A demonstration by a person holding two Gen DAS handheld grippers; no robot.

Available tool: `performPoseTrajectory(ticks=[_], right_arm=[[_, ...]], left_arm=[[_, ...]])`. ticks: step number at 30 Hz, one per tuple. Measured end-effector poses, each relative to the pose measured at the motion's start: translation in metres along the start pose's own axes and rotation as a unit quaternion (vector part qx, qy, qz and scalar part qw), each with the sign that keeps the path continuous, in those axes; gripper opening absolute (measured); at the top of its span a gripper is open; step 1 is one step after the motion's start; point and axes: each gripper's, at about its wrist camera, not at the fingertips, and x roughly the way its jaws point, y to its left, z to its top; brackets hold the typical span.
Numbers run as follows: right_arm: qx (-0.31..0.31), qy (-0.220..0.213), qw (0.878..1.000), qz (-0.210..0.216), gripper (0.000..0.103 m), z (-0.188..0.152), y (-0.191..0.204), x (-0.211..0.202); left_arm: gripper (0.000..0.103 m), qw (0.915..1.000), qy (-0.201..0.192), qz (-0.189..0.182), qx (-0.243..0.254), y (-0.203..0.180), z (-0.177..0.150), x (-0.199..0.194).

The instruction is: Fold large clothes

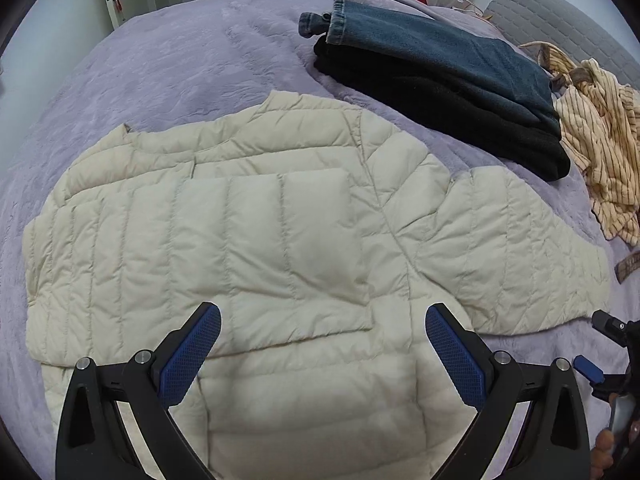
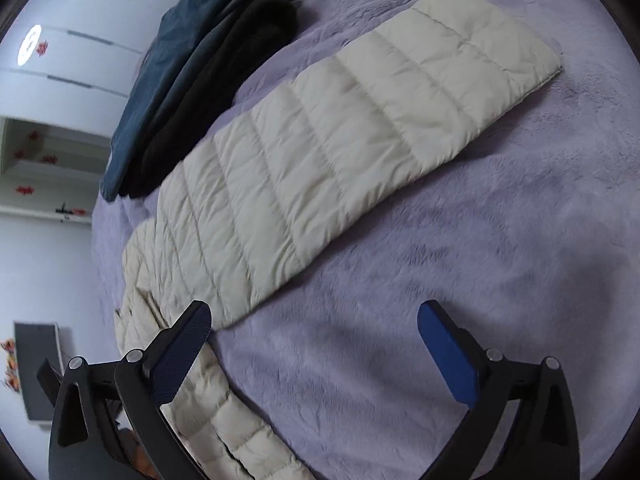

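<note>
A cream quilted down jacket [image 1: 240, 232] is seen spread flat on the plush lavender blanket [image 1: 168, 64] of the bed, directly ahead of and beneath the left tool [image 1: 323, 320]. Its puffy, stitched channels are lightly crumpled, and one sleeve is folded across the chest. The left tool is held wide apart, with nothing between its textured blue pads [image 1: 192, 360]. Beyond it and to the right, a folded stack of blue denim [image 1: 440, 52] over black fleece [image 1: 440, 108] is seen, then a rumpled striped cloth [image 1: 600, 152]. The right tool [image 2: 314, 316] is likewise spread wide and empty. The jacket's other sleeve [image 2: 360, 128] is laid out straight as a long padded band ahead of it, just beyond the left pad, with bare blanket under the gap.
</note>
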Motion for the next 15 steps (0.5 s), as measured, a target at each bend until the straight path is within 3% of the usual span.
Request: performPoseTrajectory(ticks=[6, 11, 12, 13, 14, 15], right_arm=[[0.082, -0.02, 0.994, 0.064, 0.103, 0.042, -0.032, 0.018], [0.107, -0.047, 0.988, 0.097, 0.097, 0.053, -0.033, 0.023], [0.113, -0.05, 0.987, 0.106, 0.084, 0.055, -0.035, 0.022], [0.119, -0.05, 0.986, 0.108, 0.06, 0.057, -0.036, 0.022], [0.123, -0.048, 0.985, 0.109, 0.046, 0.059, -0.035, 0.023], [0.126, -0.046, 0.984, 0.115, 0.016, 0.061, -0.036, 0.023]], left_arm=[[0.103, 0.9994, 0.002, 0.024, -0.027, -0.016, 0.017, 0.037], [0.103, 0.9988, 0.023, 0.042, 0.013, -0.042, 0.006, 0.071], [0.103, 0.9985, 0.022, 0.045, 0.019, -0.046, 0.003, 0.074], [0.103, 0.9985, 0.022, 0.046, 0.022, -0.047, 0.001, 0.075], [0.103, 0.9984, 0.022, 0.047, 0.022, -0.048, -0.001, 0.077], [0.103, 0.9984, 0.024, 0.048, 0.021, -0.048, -0.002, 0.078]])
